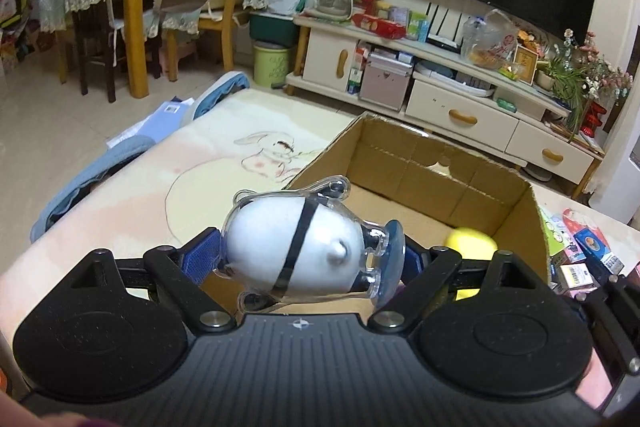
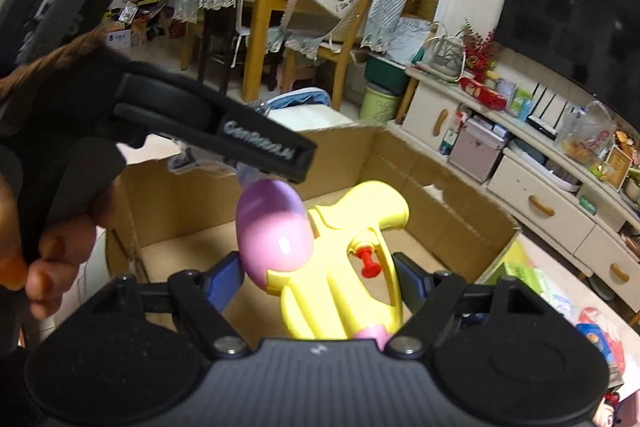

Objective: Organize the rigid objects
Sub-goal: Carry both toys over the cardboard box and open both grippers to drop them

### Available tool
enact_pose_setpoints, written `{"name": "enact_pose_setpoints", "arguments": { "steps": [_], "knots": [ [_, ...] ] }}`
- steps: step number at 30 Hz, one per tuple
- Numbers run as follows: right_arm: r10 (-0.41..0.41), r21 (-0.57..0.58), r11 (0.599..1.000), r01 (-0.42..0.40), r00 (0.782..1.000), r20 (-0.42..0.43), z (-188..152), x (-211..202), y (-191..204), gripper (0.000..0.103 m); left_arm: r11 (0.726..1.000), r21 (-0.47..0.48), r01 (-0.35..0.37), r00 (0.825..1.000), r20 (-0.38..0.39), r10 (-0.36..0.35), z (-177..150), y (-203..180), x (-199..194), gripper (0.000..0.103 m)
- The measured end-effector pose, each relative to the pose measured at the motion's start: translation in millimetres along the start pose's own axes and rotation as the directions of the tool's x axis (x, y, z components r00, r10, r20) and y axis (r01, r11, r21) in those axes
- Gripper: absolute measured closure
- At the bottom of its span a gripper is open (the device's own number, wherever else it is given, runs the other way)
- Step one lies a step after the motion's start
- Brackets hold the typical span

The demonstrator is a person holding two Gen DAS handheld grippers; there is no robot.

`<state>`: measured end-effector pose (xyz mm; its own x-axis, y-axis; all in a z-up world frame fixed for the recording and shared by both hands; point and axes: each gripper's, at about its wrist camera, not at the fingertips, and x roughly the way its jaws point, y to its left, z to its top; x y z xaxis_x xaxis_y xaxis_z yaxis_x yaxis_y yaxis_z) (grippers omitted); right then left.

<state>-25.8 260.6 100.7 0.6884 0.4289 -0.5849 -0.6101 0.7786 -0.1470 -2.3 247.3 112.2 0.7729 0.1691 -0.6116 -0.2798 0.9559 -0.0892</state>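
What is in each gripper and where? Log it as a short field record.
left gripper: shut on clear-cased white figurine, above the near edge of the cardboard box
right gripper: shut on yellow water gun with pink tank, over the box
box contents: only bare floor visible
right of box: small packaged boxes

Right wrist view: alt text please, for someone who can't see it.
The right gripper is shut on a yellow water gun with a pink-purple tank, held above an open cardboard box. The other gripper's black body crosses the upper left, a living room behind.
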Motion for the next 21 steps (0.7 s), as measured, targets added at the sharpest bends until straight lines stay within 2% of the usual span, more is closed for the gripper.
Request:
{"name": "enact_pose_setpoints", "arguments": {
  "steps": [5, 10, 13, 17, 21],
  "knots": [
    [-0.007, -0.012, 1.0, 0.007, 1.0, 0.005, -3.4, -2.7, 5.3, 0.023, 1.0, -0.017, 0.002, 1.0, -0.014, -0.002, 0.6, -1.1, -3.4, 0.0],
    [-0.009, 0.031, 0.999, 0.008, 1.0, 0.028, -9.4, -17.0, 3.5, 0.02, 0.999, -0.038, 0.024, 1.0, 0.002, -0.024, 2.4, 1.1, -2.4, 0.0],
    [-0.017, 0.066, 0.998, 0.014, 0.999, 0.041, -8.2, -21.6, -4.3, 0.014, 0.999, -0.038, 0.033, 0.998, 0.057, -0.031, -0.2, -2.3, -8.8, 0.0],
    [-0.05, 0.131, 0.991, 0.042, 0.997, 0.061, -13.2, -36.4, -13.2, 0.009, 0.999, 0.023, 0.038, 0.992, 0.121, -0.041, -8.7, -12.6, -13.7, 0.0],
    [-0.102, 0.204, 0.975, 0.086, 0.992, 0.068, -24.7, -51.6, -27.3, 0.003, 0.992, 0.12, 0.026, 0.992, 0.118, -0.04, -24.0, -30.8, -8.9, 0.0]
  ]
}}
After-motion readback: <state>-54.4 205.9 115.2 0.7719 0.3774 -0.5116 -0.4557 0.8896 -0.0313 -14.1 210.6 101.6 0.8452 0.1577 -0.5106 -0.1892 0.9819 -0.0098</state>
